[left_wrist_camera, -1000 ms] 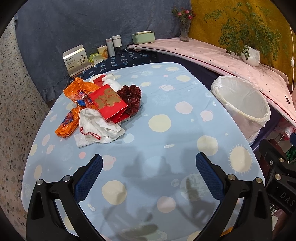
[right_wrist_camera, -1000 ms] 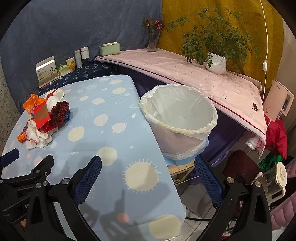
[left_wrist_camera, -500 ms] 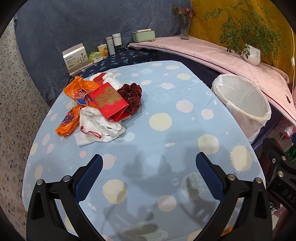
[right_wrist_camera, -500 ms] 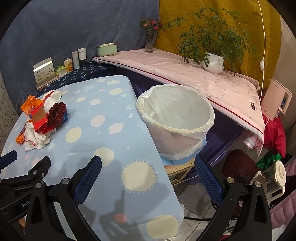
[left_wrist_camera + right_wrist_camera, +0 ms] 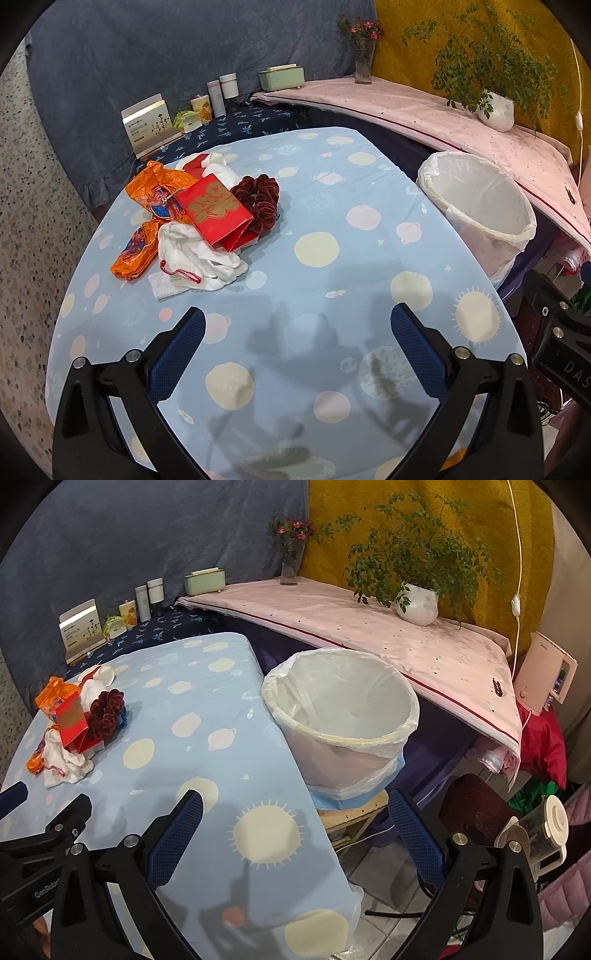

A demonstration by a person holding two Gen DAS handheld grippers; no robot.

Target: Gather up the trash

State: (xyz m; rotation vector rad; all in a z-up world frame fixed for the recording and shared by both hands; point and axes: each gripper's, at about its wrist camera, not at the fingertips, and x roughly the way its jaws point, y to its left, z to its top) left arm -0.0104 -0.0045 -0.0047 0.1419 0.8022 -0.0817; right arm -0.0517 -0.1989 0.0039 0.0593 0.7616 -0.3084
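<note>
Both grippers were held w/ jaws wide apart, nothing gripped: left gripper [image 5: 295,325] over the table [image 5: 332,206], right gripper [image 5: 295,808] over its near edge. Trash pile was heaped at far-left of the table: orange bag [image 5: 155,192], red packet [image 5: 214,208], white cloth [image 5: 192,258], dark-red scrunchie [image 5: 262,194]. White-lined bin [image 5: 343,720] was seen just beside the table's right edge.
</note>
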